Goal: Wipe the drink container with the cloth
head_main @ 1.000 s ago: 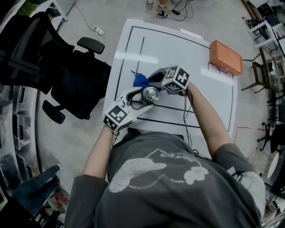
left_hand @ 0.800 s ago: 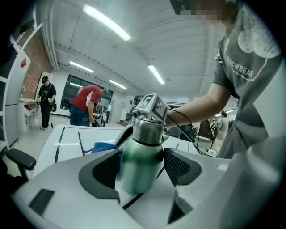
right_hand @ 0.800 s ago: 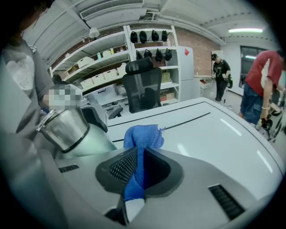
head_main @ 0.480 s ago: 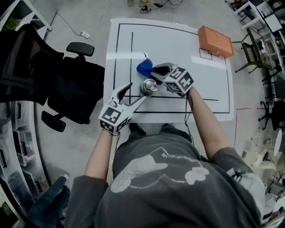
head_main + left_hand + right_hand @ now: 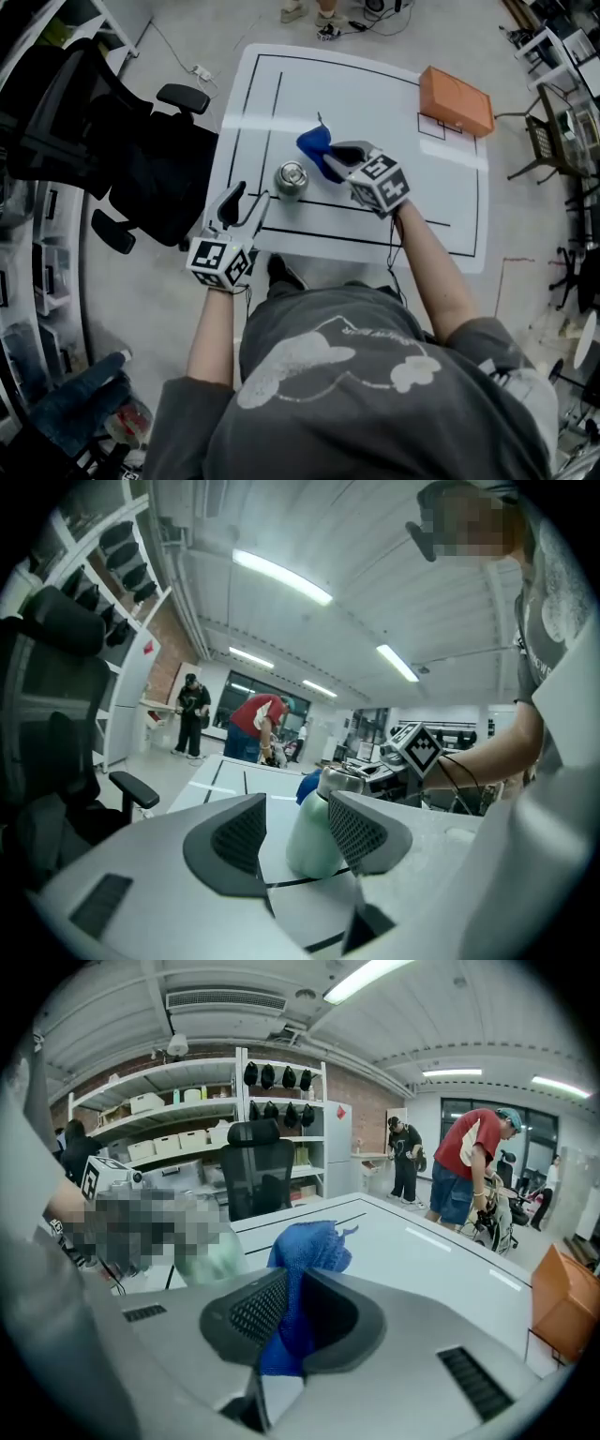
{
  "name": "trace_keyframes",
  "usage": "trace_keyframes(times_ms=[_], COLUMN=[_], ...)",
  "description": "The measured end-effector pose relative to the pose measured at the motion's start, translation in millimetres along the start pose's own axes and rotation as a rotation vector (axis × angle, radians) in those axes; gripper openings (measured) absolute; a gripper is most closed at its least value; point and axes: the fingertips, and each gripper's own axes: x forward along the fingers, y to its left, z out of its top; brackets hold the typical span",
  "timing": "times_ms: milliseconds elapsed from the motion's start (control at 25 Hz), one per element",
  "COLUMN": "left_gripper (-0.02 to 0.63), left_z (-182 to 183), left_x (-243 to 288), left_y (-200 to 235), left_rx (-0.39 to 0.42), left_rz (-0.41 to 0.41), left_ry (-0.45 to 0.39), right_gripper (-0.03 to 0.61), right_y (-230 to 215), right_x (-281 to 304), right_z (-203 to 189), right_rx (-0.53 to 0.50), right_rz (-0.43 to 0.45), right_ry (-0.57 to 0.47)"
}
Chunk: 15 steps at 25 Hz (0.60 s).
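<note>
The drink container, a pale green bottle with a metal cap, stands upright on the white table. My left gripper sits back from it near the table's front left edge. Its jaws are closing with nothing between them. The left gripper view shows the bottle standing beyond the left gripper. My right gripper is shut on the blue cloth, just right of and behind the bottle. In the right gripper view the cloth bunches up out of the right gripper.
An orange box lies at the table's far right corner. A black office chair stands on the floor left of the table. Black tape lines cross the tabletop. People stand beyond the table's far end.
My left gripper has let go of the bottle and drawn back toward the front left edge. The bottle now stands alone. The right gripper with the cloth has shifted slightly right of it.
</note>
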Motion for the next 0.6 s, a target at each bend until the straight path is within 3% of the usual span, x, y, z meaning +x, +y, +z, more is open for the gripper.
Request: trace_keyframes(times_ms=[400,600], left_gripper=[0.043,0.006], left_z=[-12,-18], left_x=[-30,-37], left_y=[-32,-58], left_rx=[0.017,0.019], left_rz=[0.297,0.389], left_ry=[-0.023,-0.026], right_gripper=[0.052,0.052], right_y=[17,31], right_x=[-38,-64], right_z=[1,-8], right_rx=[-0.053,-0.080], right_rz=[0.046,0.086], right_ry=[-0.111,-0.138])
